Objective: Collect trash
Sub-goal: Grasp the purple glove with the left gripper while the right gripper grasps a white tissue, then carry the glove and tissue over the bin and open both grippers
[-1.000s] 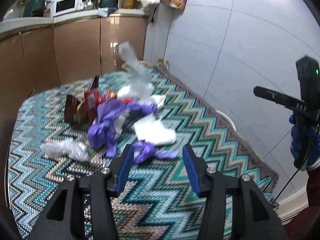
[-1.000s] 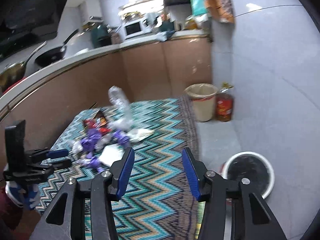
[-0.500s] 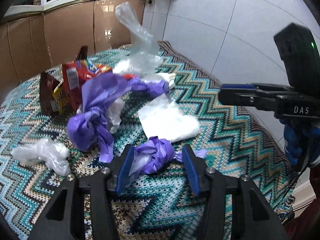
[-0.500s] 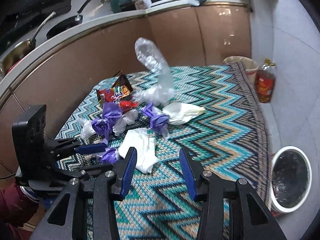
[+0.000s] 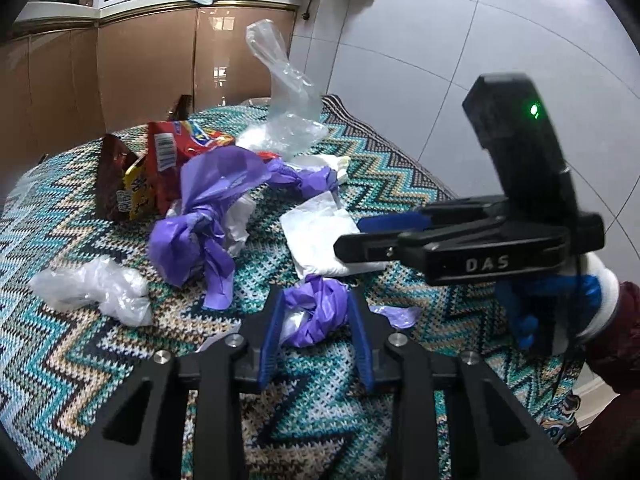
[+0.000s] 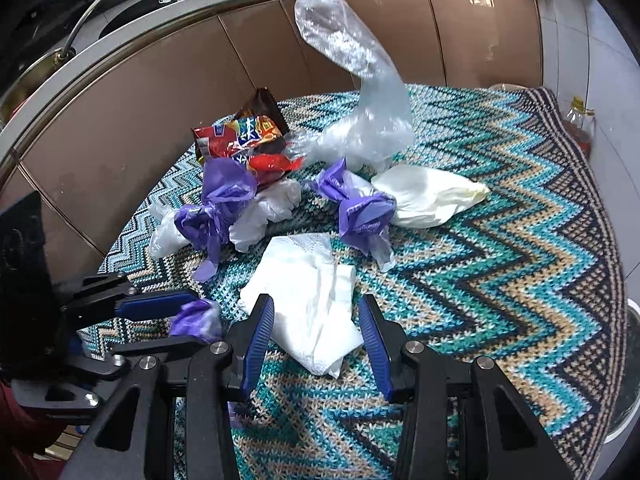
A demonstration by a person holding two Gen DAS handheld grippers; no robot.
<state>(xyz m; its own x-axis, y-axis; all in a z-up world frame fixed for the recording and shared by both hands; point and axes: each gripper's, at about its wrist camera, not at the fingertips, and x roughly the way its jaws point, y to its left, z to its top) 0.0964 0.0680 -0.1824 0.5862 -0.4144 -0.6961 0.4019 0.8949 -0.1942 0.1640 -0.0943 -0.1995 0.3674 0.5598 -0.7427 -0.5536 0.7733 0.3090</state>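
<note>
Trash lies on a zigzag-knit tablecloth [image 5: 400,184]. My left gripper [image 5: 316,312] is closing around a small purple plastic wad [image 5: 320,312], its pads against both sides; the wad also shows in the right wrist view [image 6: 198,318]. My right gripper [image 6: 316,320] is open, its fingers either side of a white paper napkin [image 6: 308,300], which also shows in the left wrist view [image 5: 320,236]. Beyond lie a large purple bag [image 5: 204,216], red snack wrappers [image 5: 168,156], a clear plastic bag [image 6: 360,92] and a white bag [image 6: 432,196].
A crumpled clear wad [image 5: 96,288] lies at the left. A second purple wad [image 6: 360,208] lies mid-table. Brown kitchen cabinets [image 6: 160,92] stand behind the table. A round white bin [image 6: 628,368] sits on the floor at right, near an oil bottle [image 6: 580,124].
Both grippers have moved forward and down to the trash. The left jaws have narrowed onto the small purple wad. The right gripper now straddles the white napkin.
</note>
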